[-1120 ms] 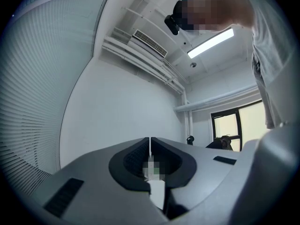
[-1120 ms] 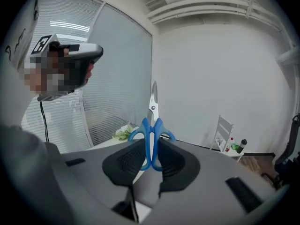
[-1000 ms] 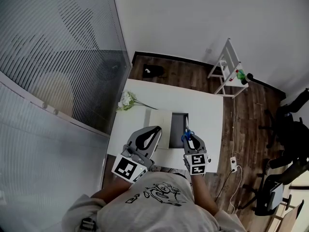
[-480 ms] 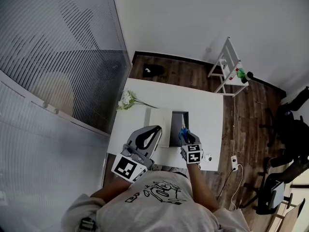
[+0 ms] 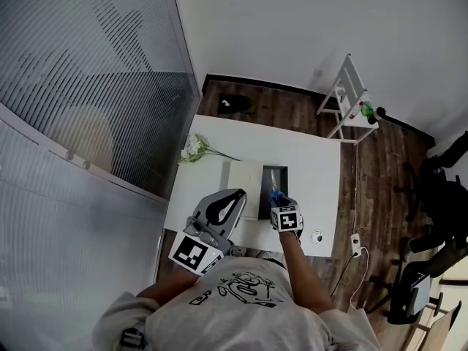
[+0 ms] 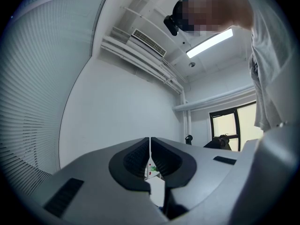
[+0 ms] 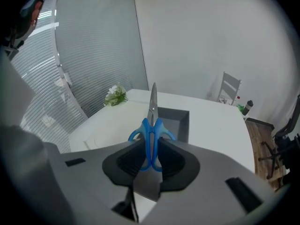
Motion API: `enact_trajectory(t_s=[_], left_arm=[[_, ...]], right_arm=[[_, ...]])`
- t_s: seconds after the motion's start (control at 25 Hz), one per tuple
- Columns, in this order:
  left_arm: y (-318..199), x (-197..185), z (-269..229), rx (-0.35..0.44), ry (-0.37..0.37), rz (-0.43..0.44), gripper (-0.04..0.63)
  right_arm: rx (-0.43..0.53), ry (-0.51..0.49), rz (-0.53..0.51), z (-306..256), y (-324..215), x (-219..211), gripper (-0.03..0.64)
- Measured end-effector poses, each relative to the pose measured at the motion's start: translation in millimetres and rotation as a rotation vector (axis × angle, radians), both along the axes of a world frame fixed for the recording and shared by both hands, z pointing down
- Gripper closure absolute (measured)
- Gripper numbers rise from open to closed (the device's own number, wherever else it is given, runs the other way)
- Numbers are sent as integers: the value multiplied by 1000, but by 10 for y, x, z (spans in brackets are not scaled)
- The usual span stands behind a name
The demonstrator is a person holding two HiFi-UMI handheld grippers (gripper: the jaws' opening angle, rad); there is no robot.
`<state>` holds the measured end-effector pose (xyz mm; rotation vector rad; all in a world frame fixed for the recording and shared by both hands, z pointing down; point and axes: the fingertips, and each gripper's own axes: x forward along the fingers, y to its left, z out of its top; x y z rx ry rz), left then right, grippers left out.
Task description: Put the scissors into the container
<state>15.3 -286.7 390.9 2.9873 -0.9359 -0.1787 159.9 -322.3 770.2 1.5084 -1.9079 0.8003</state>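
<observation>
My right gripper [image 7: 151,146] is shut on the blue-handled scissors [image 7: 151,125], whose steel blades point forward over the near edge of the dark grey open container [image 7: 174,121]. In the head view the right gripper [image 5: 278,200] hangs at the container's [image 5: 273,196] near end with the scissors [image 5: 275,193] above it. My left gripper [image 5: 232,199] is raised beside the white lid [image 5: 243,190], jaws together and holding nothing; its own view [image 6: 150,153] looks up at the wall and ceiling.
A white table [image 5: 311,172] carries the container, the lid, a bunch of white flowers [image 5: 193,151] at its left and a small round white object [image 5: 316,237] near the right front. A white rack [image 5: 345,101] and office chairs [image 5: 439,189] stand on the wooden floor.
My right gripper has carried the scissors forward and leftward, from the table's front edge to above the container's near end. The left gripper has stayed in place.
</observation>
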Motion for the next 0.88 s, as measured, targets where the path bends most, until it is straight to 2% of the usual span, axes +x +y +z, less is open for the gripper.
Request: enact_trajectory(t_s=[0.4, 0.68, 0.88], left_arm=[[-51, -49, 68, -17, -3, -5, 568], [-115, -90, 133, -30, -10, -8, 568], [-172, -114, 211, -53, -11, -7, 568]], right_arm=[[-186, 18, 45, 399, -110, 14, 529], [-267, 0, 32, 619, -187, -21, 529], [-321, 24, 12, 763, -214, -28, 529]])
